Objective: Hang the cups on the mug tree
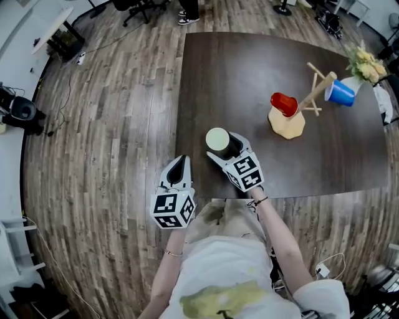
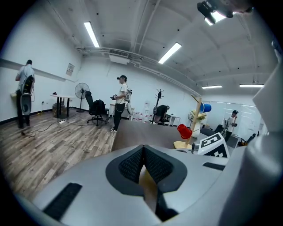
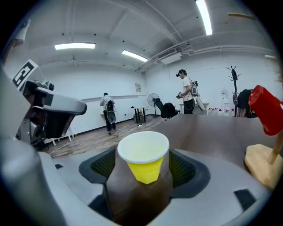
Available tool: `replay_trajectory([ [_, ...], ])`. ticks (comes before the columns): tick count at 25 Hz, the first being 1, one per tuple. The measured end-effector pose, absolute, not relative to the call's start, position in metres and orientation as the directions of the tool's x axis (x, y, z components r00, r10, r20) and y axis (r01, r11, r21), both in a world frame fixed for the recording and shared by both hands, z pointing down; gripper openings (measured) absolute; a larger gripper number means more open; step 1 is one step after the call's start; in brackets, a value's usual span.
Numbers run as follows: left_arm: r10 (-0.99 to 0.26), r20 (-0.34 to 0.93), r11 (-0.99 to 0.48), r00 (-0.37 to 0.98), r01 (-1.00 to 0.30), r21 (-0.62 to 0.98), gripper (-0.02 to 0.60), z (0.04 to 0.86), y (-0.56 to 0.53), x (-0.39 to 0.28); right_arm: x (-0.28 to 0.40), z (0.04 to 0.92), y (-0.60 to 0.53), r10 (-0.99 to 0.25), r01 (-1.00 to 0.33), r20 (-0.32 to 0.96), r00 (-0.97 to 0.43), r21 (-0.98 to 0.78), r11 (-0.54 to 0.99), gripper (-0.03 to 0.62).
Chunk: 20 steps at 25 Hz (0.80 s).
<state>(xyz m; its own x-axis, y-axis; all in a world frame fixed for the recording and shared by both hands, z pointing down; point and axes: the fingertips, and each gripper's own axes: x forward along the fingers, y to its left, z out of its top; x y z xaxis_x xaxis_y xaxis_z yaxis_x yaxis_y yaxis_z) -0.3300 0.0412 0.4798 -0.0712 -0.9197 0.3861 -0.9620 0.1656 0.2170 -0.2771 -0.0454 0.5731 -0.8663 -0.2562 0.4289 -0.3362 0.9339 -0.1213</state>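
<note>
A yellow paper cup [image 1: 217,139] [image 3: 142,156] stands upright on the dark table [image 1: 249,68] near its front edge. My right gripper [image 1: 225,148] [image 3: 143,170] is open, with a pad on either side of the cup and its body clear of them. The wooden mug tree [image 1: 288,123] [image 3: 263,165] stands to the right, a red cup [image 1: 283,103] [image 3: 265,110] hanging on a low peg and a blue cup [image 1: 340,93] [image 2: 204,107] on a high one. My left gripper [image 1: 180,163] [image 2: 143,165] is shut and empty, just off the table's front left corner.
A vase of flowers [image 1: 365,65] stands at the table's far right edge behind the mug tree. Wood floor surrounds the table, with an office chair [image 1: 140,7] and a person's feet [image 1: 187,17] beyond the far edge. People stand in the room behind.
</note>
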Motion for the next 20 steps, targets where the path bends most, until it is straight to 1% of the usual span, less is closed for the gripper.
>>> replay_trajectory([
  [11, -0.912, 0.396, 0.206, -0.108, -0.955, 0.212, 0.023, 0.484, 0.045, -0.347, -0.302, 0.579, -0.055, -0.254, -0.327, 0.445, -0.859, -0.093, 0.941, 0.362],
  [17, -0.914, 0.393, 0.196, -0.102, -0.958, 0.207, 0.023, 0.482, 0.040, -0.346, -0.306, 0.576, -0.054, -0.259, -0.327, 0.452, -0.853, -0.078, 0.942, 0.362],
  [20, -0.916, 0.388, 0.188, -0.096, -0.961, 0.204, 0.023, 0.480, 0.036, -0.344, -0.306, 0.571, -0.053, -0.250, -0.326, 0.436, -0.864, -0.107, 0.939, 0.362],
])
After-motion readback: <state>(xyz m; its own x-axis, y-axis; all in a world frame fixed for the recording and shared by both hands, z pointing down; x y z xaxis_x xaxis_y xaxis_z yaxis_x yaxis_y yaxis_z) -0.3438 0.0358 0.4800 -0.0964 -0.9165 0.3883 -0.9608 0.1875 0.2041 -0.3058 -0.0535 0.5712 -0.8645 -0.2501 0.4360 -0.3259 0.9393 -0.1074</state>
